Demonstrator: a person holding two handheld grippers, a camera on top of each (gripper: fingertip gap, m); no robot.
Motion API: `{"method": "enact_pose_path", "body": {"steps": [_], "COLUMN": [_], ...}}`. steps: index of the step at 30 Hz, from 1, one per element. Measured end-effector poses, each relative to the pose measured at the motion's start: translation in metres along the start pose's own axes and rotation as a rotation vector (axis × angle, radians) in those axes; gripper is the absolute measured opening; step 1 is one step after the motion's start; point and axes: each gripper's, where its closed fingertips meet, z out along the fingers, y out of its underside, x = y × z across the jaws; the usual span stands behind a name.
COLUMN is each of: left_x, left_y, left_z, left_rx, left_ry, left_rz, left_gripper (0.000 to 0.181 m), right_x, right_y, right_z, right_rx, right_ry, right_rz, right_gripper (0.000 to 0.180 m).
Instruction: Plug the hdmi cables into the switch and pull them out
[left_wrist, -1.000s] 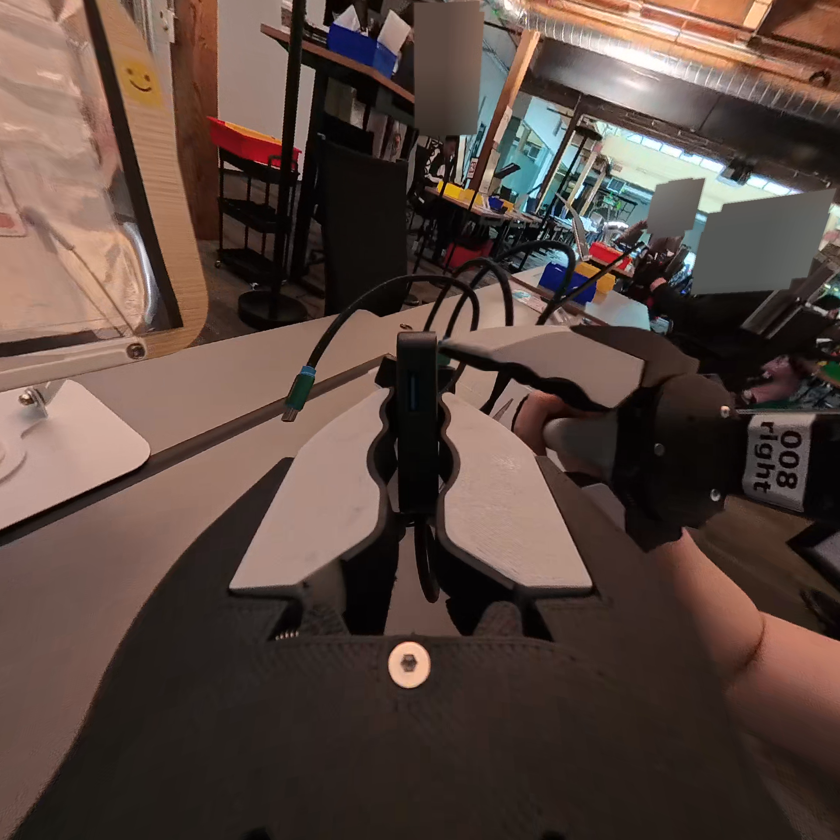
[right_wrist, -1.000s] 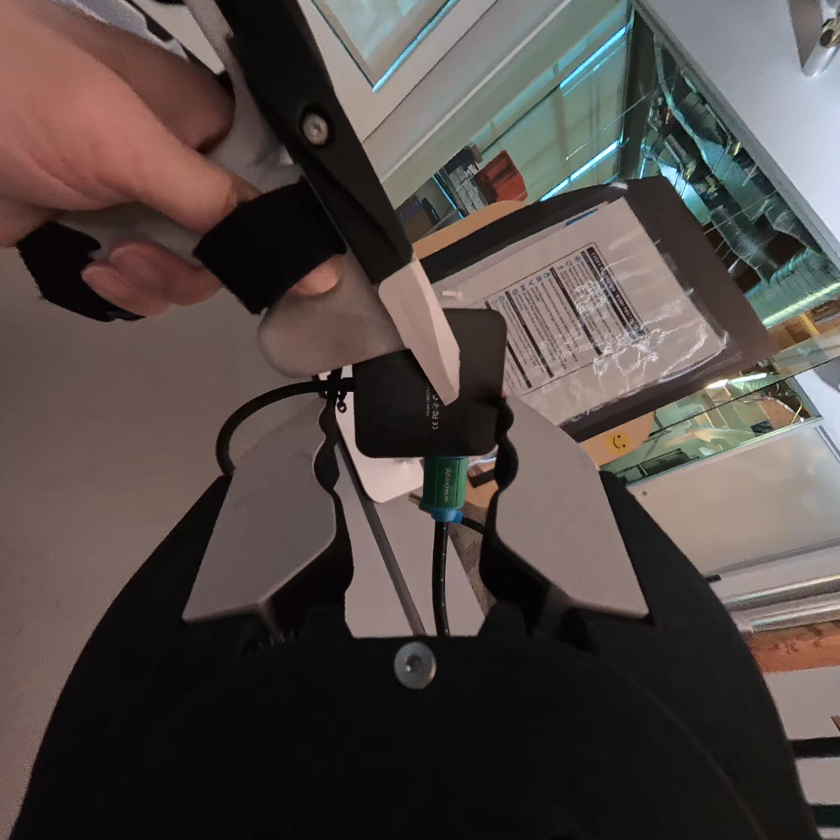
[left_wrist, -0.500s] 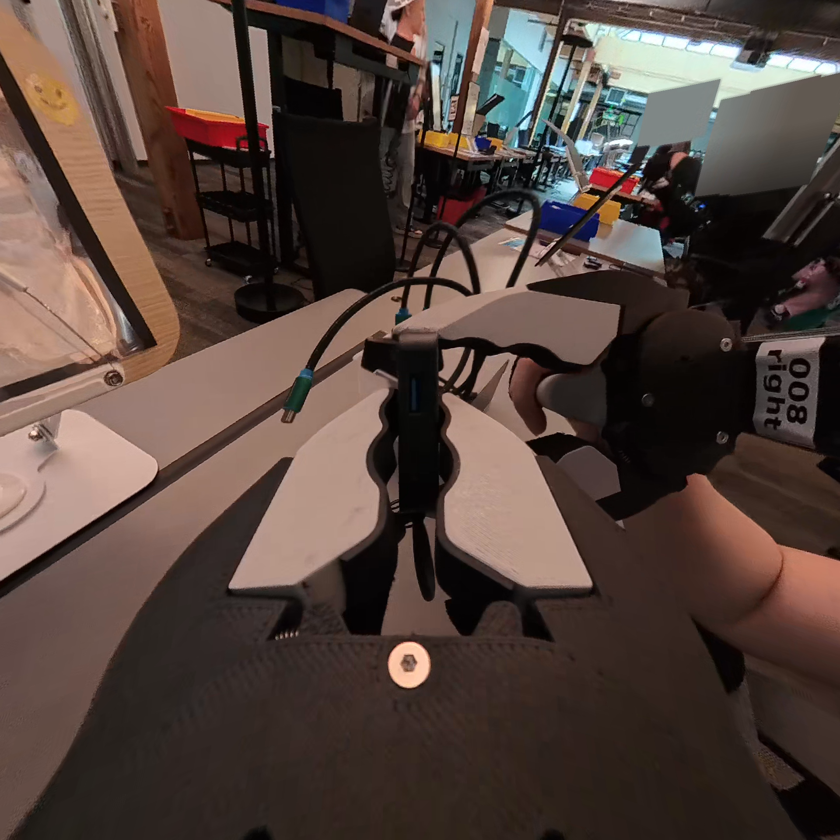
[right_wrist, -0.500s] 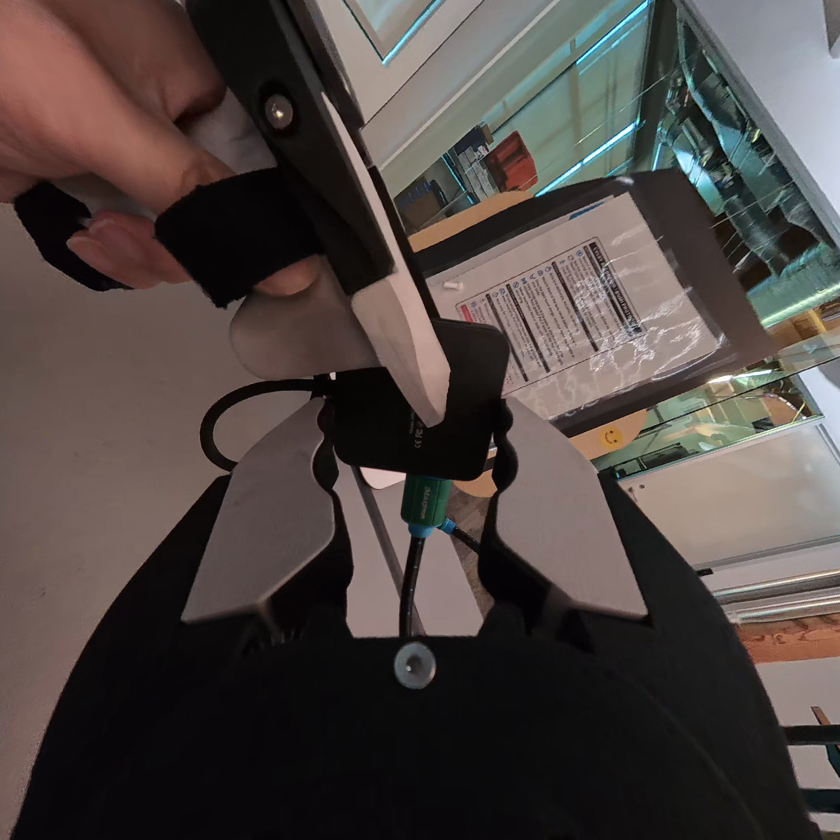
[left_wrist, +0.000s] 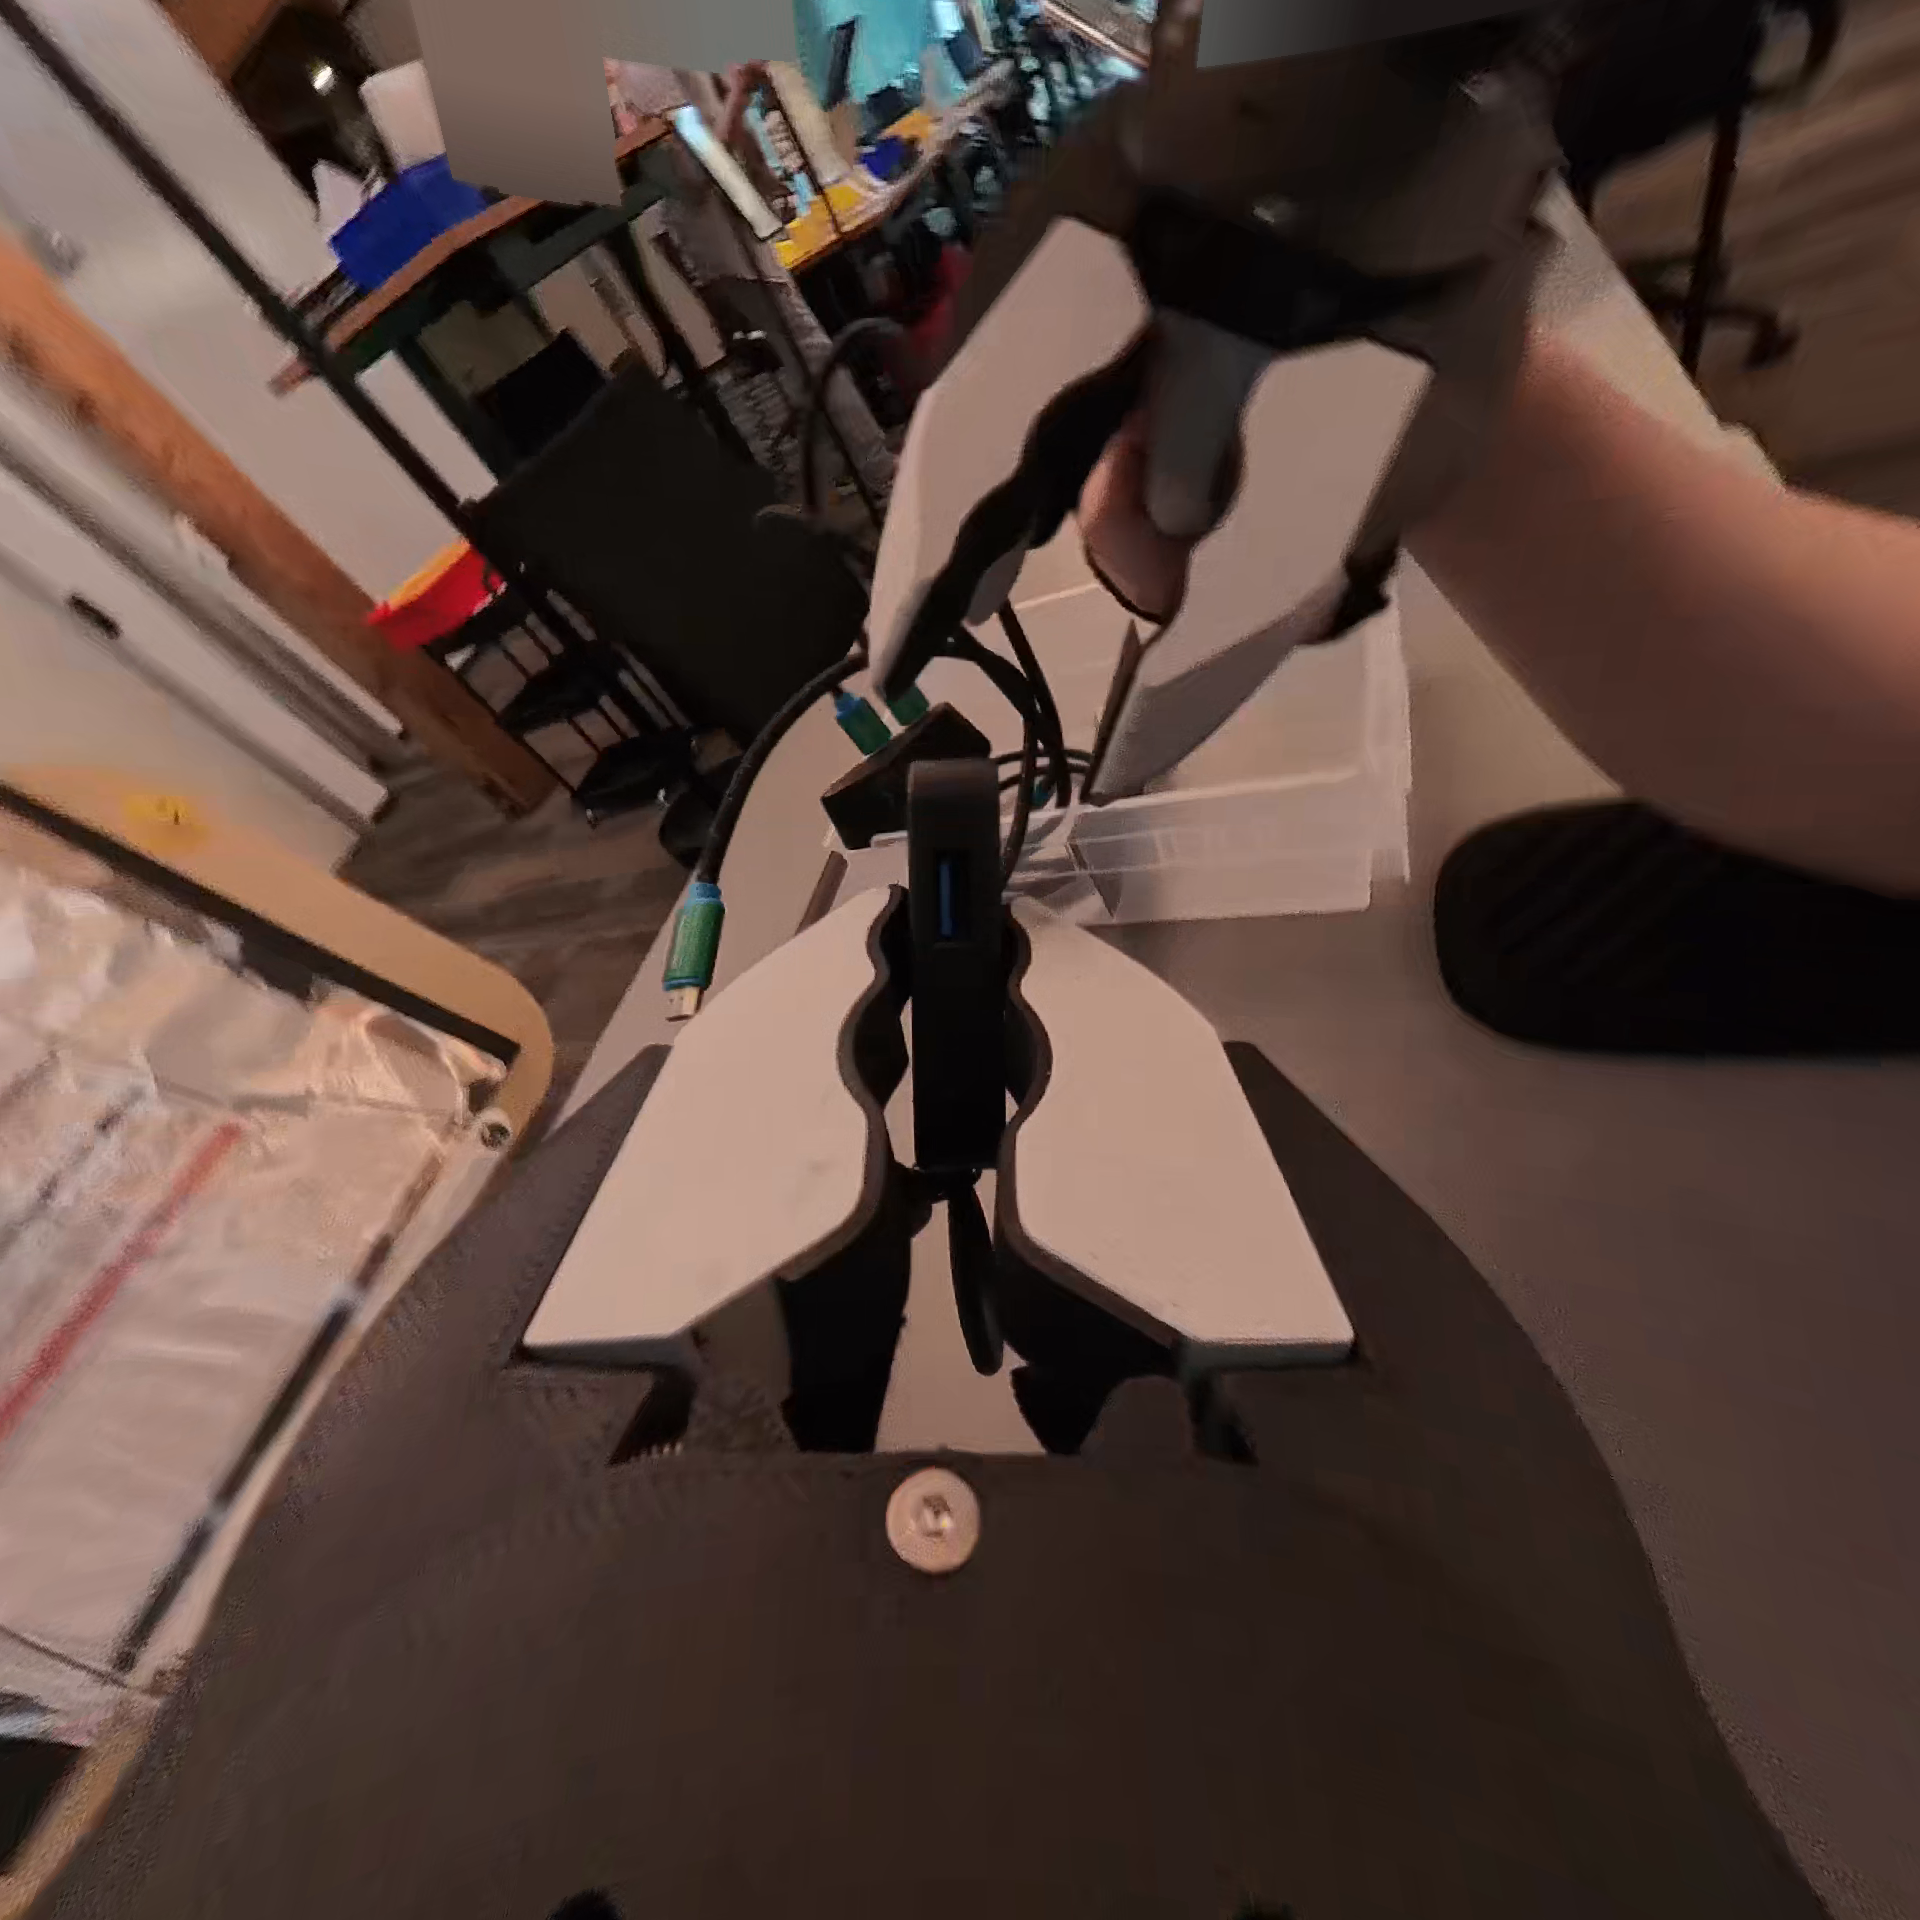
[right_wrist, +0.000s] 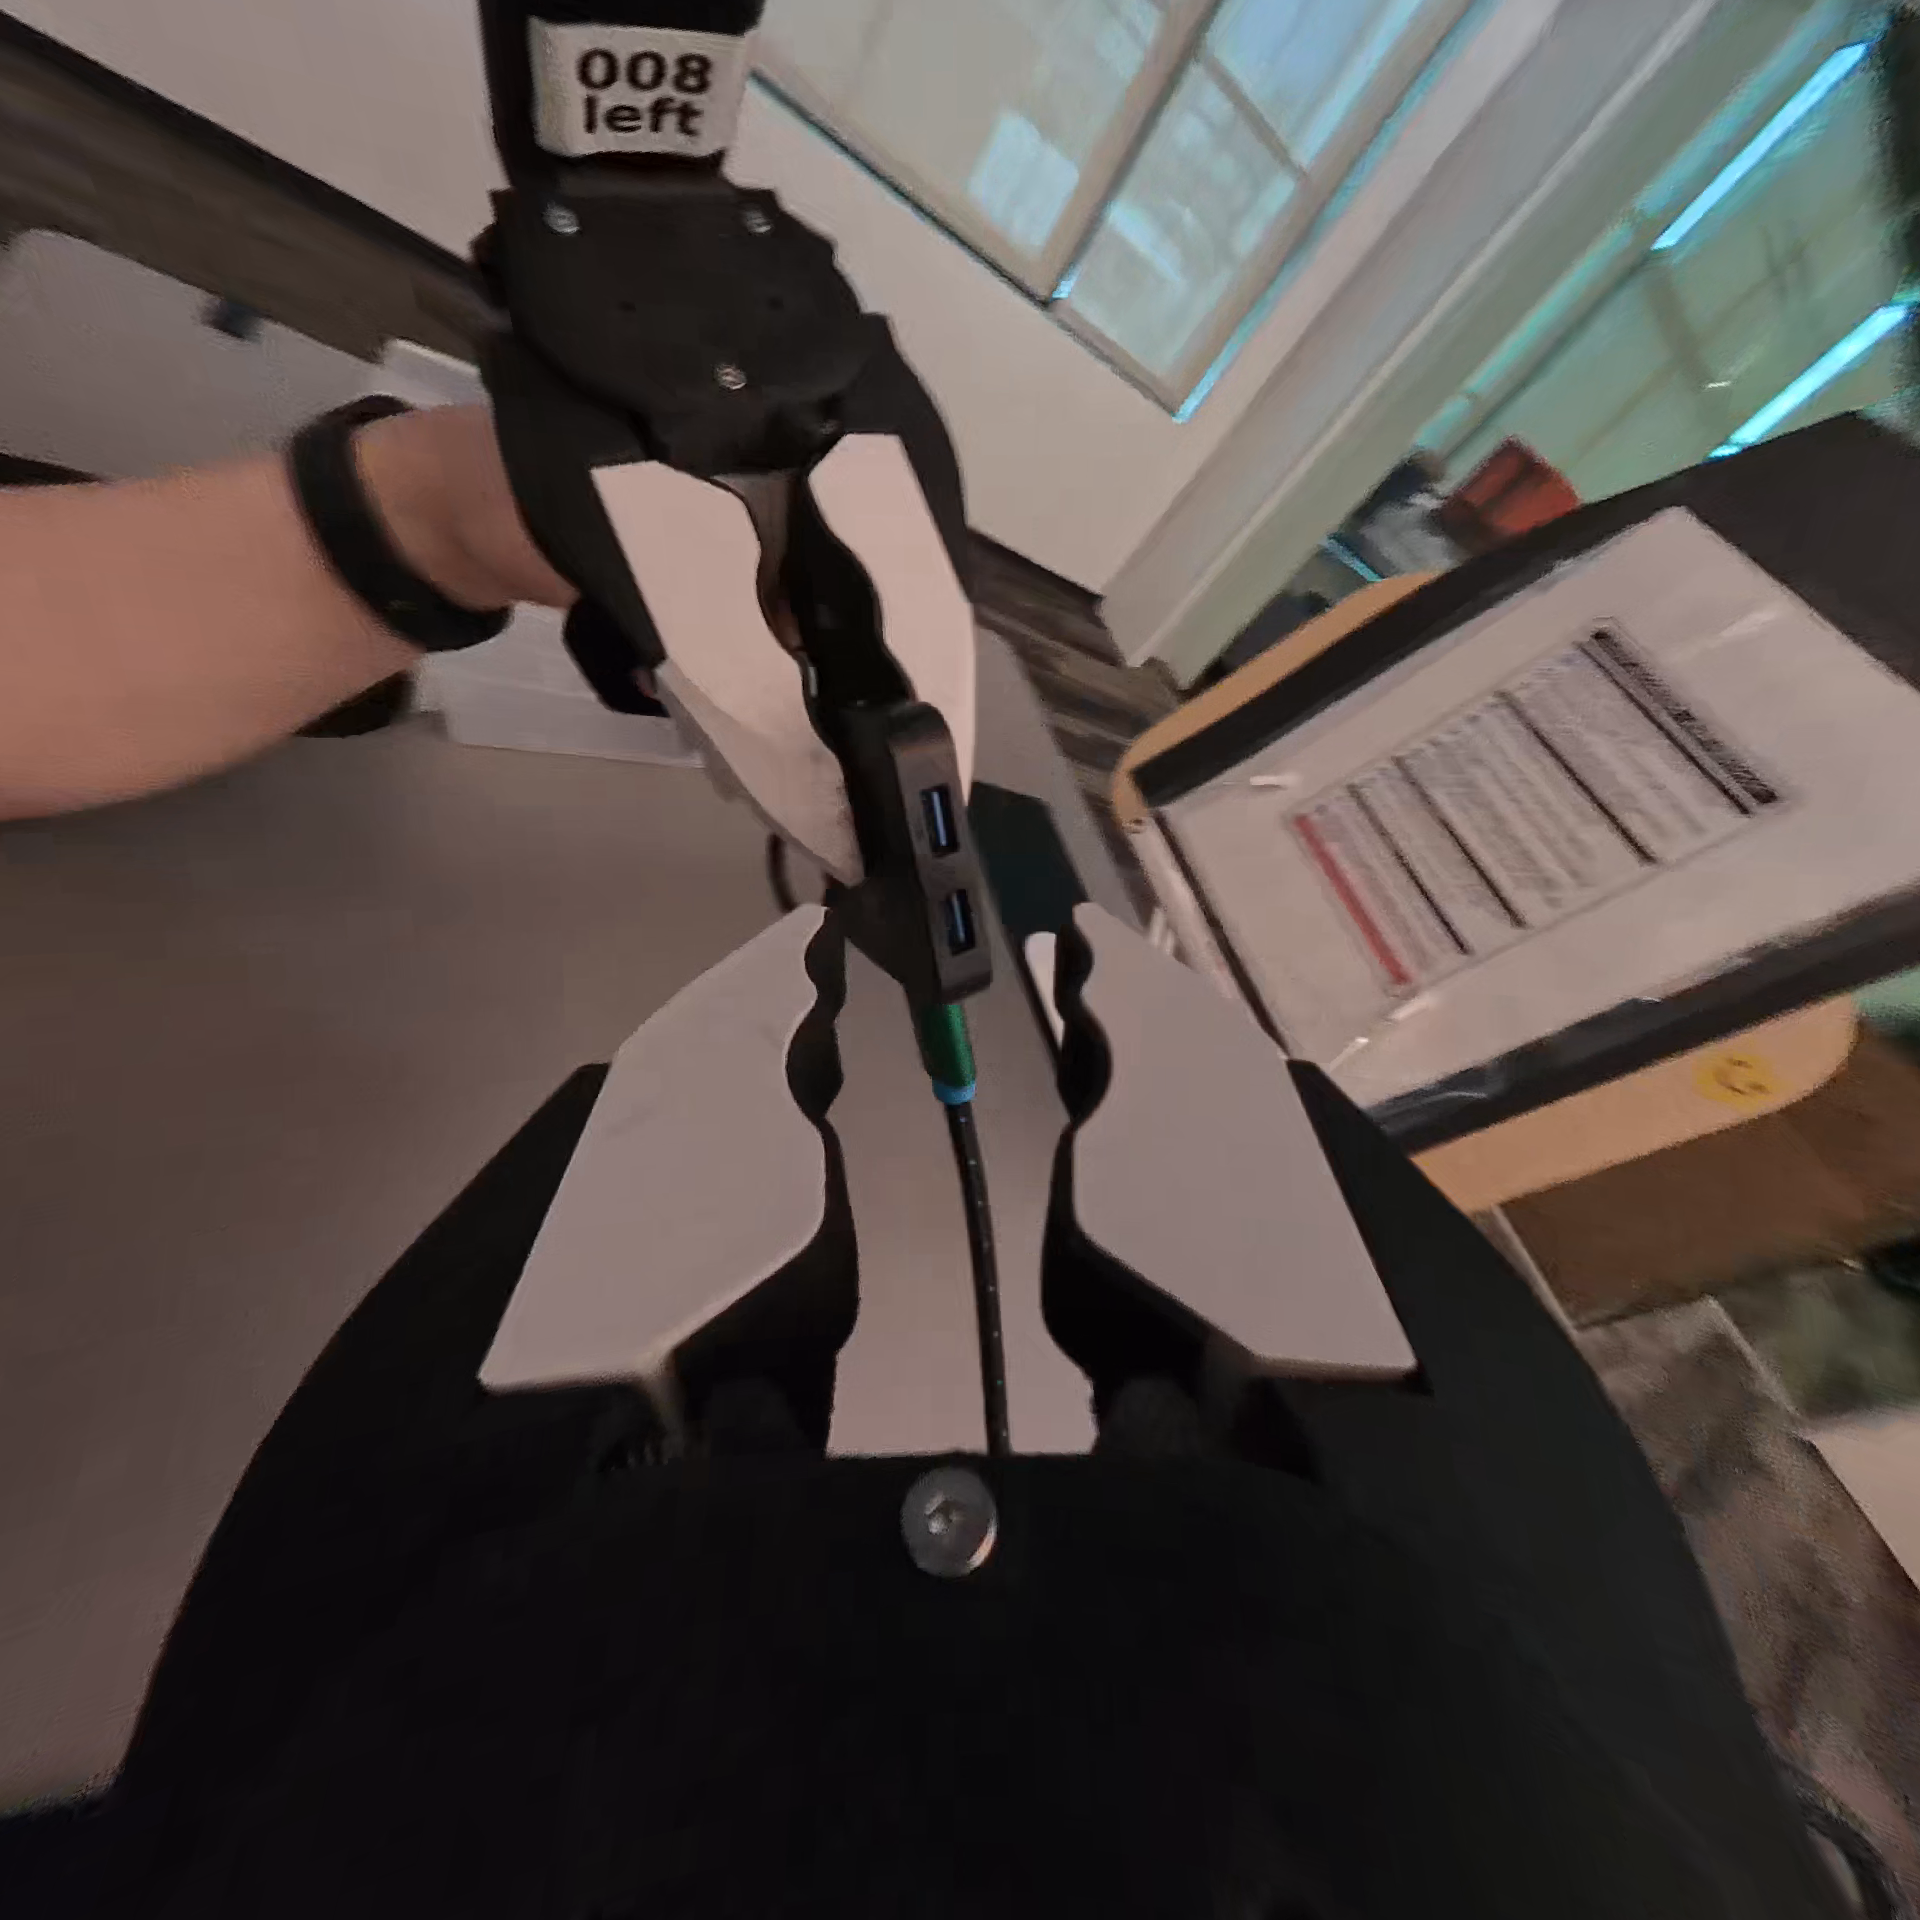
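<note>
Two grippers met over the grey tabletop (left_wrist: 1558, 1299), facing each other. The left gripper (left_wrist: 951, 935) had its pale grey fingers (left_wrist: 748, 1122) pressed together on a thin black switch with blue ports (left_wrist: 951, 977), which stood on edge between their wavy inner faces, its narrow side turned to the camera and its far end reaching past the fingertips. In the right wrist view that switch (right_wrist: 930, 852) stuck out of the left gripper (right_wrist: 883, 831) and pointed down into the gap of the right gripper (right_wrist: 940, 925), whose fingers (right_wrist: 686, 1143) stood apart, holding nothing. A green-sleeved hdmi plug on a black braided cable (right_wrist: 951, 1044) sat in the near end of the switch, and its cord ran back along the middle of the open gap, touching neither finger.

In the left wrist view the right gripper (left_wrist: 997, 727) hung above and beyond the switch, spread wide. A second green-and-blue plug on a black cable (left_wrist: 691, 951) dangled free just left of the left gripper's fingers, plugged into nothing, and two further green plug ends (left_wrist: 883, 717) showed beyond it, beside a small black block; their seating could not be told. A clear plastic bin (left_wrist: 1247, 831) stood toward the far edge of the tabletop. A black-framed sheet under clear film on a wooden board (right_wrist: 1507, 790) stood at the tabletop's left side.
</note>
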Motion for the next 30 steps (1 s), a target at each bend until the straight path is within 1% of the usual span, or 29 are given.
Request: {"method": "enact_pose_path", "body": {"steps": [2,4,5,8,11,12,13,15,18,20,23,25,28,29,30], "left_x": [0.01,0.017,0.02,0.023,0.019,0.015,0.01,0.003,-0.011,-0.019,-0.027,-0.029,-0.027,-0.025,-0.024], "left_y": [-0.001,-0.003,-0.003,-0.001,-0.01,-0.02,-0.034,-0.06,-0.091,-0.103,-0.099,-0.098,-0.099,-0.099,-0.099], "left_z": [0.001,0.003,0.004,0.004,-0.001,-0.005,-0.012,-0.033,-0.077,-0.107,-0.124,-0.128,-0.126,-0.124,-0.121], "left_rx": [-0.013,-0.021,-0.028,-0.05,-0.014,0.036,0.11,0.252,0.467,0.581,0.562,0.563,0.574,0.57,0.567], "left_ry": [0.017,0.03,0.037,0.034,0.002,-0.037,-0.08,-0.11,-0.146,-0.183,-0.245,-0.256,-0.218,-0.205,-0.196], "left_rz": [0.078,0.116,0.13,0.162,0.128,0.107,0.079,-0.006,-0.141,-0.191,-0.193,-0.186,-0.212,-0.216,-0.215], "left_gripper": [0.014,0.013,0.013,0.013,0.014,0.017,0.033,0.051,0.079,0.078,0.077,0.075,0.073,0.073,0.073], "right_x": [-0.006,-0.017,-0.014,-0.022,-0.02,-0.016,-0.01,0.0,0.011,0.02,0.026,0.031,0.051,0.055,0.057], "right_y": [0.006,0.017,0.019,0.018,0.01,0.004,0.0,-0.009,-0.038,-0.061,-0.088,-0.09,-0.066,-0.056,-0.05], "right_z": [0.001,0.005,0.007,0.012,0.012,0.01,0.007,-0.003,-0.031,-0.059,-0.108,-0.142,-0.184,-0.195,-0.206], "right_rx": [-0.039,-0.102,-0.119,-0.115,-0.101,-0.085,-0.072,-0.039,0.126,0.258,0.403,0.399,0.275,0.262,0.287], "right_ry": [-0.03,-0.092,-0.068,-0.108,-0.101,-0.071,-0.025,0.046,0.089,0.157,0.25,0.362,0.565,0.592,0.605], "right_rz": [-0.017,-0.029,-0.048,-0.098,-0.087,-0.093,-0.121,-0.129,-0.063,-0.037,-0.051,-0.13,-0.212,-0.233,-0.264], "right_gripper": [0.039,0.032,0.029,0.018,0.017,0.017,0.016,0.015,0.015,0.015,0.014,0.015,0.015,0.015,0.015]}}
